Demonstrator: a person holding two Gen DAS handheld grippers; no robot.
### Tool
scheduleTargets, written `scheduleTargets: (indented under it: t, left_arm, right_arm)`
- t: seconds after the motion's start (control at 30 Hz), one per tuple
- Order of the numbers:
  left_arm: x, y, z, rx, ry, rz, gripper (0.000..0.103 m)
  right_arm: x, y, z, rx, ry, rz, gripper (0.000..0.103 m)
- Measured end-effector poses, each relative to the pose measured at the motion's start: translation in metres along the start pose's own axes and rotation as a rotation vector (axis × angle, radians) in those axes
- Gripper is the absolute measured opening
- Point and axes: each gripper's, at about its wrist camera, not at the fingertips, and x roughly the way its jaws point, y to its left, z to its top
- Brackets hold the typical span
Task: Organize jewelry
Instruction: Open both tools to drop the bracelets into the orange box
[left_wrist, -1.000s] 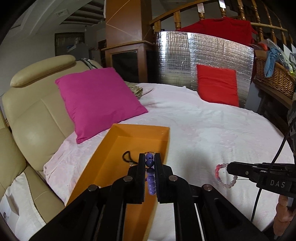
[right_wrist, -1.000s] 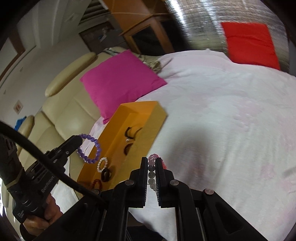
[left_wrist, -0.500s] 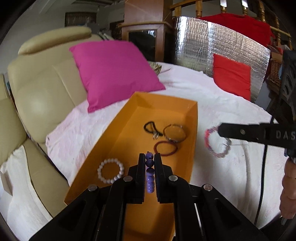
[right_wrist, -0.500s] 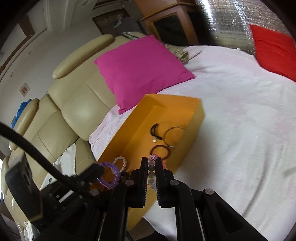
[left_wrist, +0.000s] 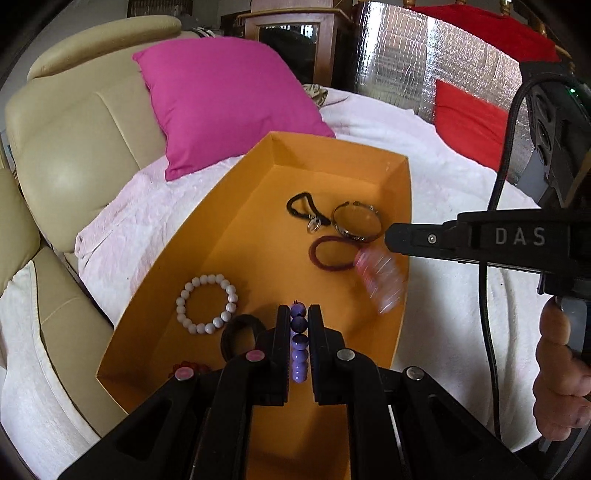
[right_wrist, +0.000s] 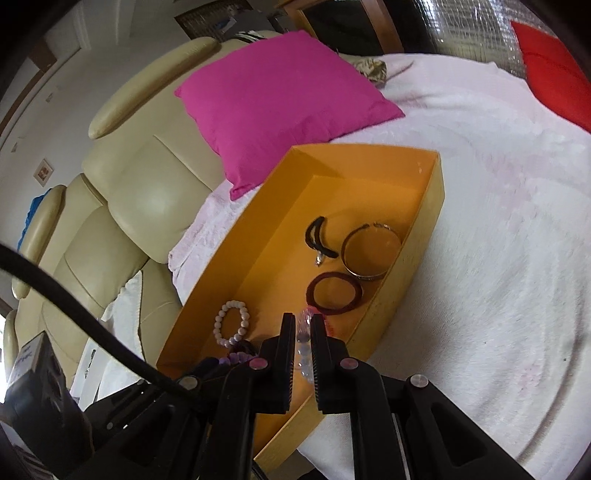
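My left gripper (left_wrist: 299, 317) is clamped on a purple bead bracelet (left_wrist: 299, 347), hanging over the near end of the orange tray (left_wrist: 236, 229). At 10 o'clock from my fingertips lies a white bead bracelet (left_wrist: 207, 304); a black loop (left_wrist: 240, 332) sits just beside my left finger. Toward 12 o'clock are a black cord (left_wrist: 304, 206), a metal bangle (left_wrist: 356, 223) and a dark red ring (left_wrist: 332, 254), close together. At 2 o'clock my right gripper (left_wrist: 391, 236) reaches in over the tray's right wall with a blurred pink bracelet (left_wrist: 380, 280) hanging below its tip. A magenta pillow (left_wrist: 225, 99) lies on the bed (left_wrist: 454, 184) beyond the tray.
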Motion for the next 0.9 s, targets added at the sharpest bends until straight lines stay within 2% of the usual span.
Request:
scheduleTargets:
  t: [0.2, 0.23, 0.27, 0.33, 0.4, 0.43, 0.5, 0.57, 0.67, 0.73, 0.9]
  left_arm:
    - [0.006, 0.005, 0.000, -0.022, 0.032, 0.018, 0.010]
    - [0.005, 0.005, 0.001, -0.023, 0.033, 0.019, 0.012]
    - [0.004, 0.006, 0.002, -0.025, 0.034, 0.023, 0.016]
    - [-0.002, 0.006, 0.005, -0.030, 0.030, 0.040, 0.041]
    - [-0.012, 0.005, 0.007, -0.029, 0.008, 0.068, 0.053]
    - [-0.019, 0.004, 0.008, -0.026, -0.004, 0.086, 0.058]
    - [-0.034, 0.002, 0.011, -0.019, -0.031, 0.111, 0.061]
    - [-0.052, 0.000, 0.014, -0.004, -0.062, 0.145, 0.066]
    - [-0.078, -0.002, 0.015, 0.024, -0.113, 0.199, 0.071]
    - [-0.100, -0.002, 0.015, 0.039, -0.150, 0.234, 0.074]
    - [-0.144, 0.000, 0.012, 0.055, -0.225, 0.277, 0.080]
  right_arm:
    - [0.006, -0.018, -0.002, 0.053, 0.005, -0.004, 0.012]
    - [0.005, -0.019, -0.003, 0.055, 0.003, 0.003, 0.012]
    - [0.002, -0.021, -0.003, 0.059, -0.001, 0.001, 0.012]
    - [-0.005, -0.022, -0.004, 0.055, -0.008, -0.009, 0.012]
    - [-0.013, -0.021, -0.006, 0.046, -0.007, -0.016, 0.012]
    - [-0.016, -0.020, -0.007, 0.041, -0.005, -0.024, 0.012]
    - [-0.031, -0.015, -0.009, 0.012, -0.014, -0.058, 0.013]
    - [-0.048, -0.009, -0.013, -0.019, -0.030, -0.067, 0.017]
    - [-0.076, 0.002, -0.022, -0.070, -0.062, -0.093, 0.030]
    - [-0.097, 0.008, -0.028, -0.086, -0.086, -0.090, 0.042]
    - [-0.150, 0.033, -0.048, -0.133, -0.157, -0.089, 0.045]
